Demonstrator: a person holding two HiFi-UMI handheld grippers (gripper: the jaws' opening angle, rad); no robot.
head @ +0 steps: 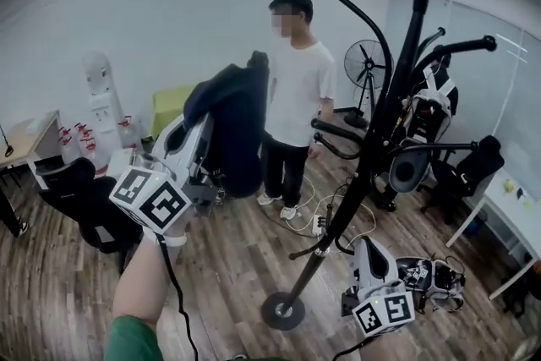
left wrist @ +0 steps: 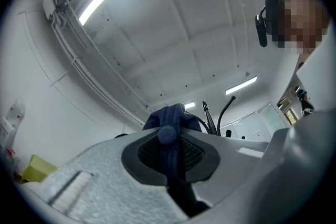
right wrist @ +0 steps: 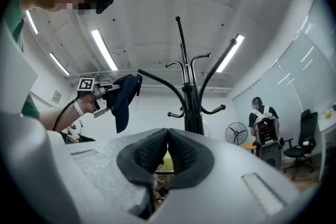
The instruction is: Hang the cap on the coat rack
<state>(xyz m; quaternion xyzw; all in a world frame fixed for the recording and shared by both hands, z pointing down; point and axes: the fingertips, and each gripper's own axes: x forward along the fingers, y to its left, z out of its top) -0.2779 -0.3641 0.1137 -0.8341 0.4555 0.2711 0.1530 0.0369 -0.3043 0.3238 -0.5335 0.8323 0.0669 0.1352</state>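
A dark blue cap point(head: 232, 127) was held in the left gripper point(head: 205, 158), whose jaws were seen closed on the fabric in the left gripper view, with the cap's top button point(left wrist: 168, 134) lying just above the pads and the cloth bunched up beyond it. In the head view the cap was raised at about 9 o'clock from the black coat rack point(head: 372, 156) and was kept apart from its pole and hooks. The right gripper point(head: 370, 248) was held low, at roughly 6 o'clock from the rack's middle and just beside the lower pole, pointed upward; its jaws were pressed together with nothing between them, as was shown in the right gripper view. From that view the cap could be made out at 9 o'clock from the rack, close to the tip of one long curved arm, though contact could not be judged. A person in a white shirt point(head: 297, 93) was seen standing behind, between cap and rack, and a fan point(head: 365, 63) was placed at the rack's 12 o'clock side, further back on the wooden floor point(head: 228, 266).
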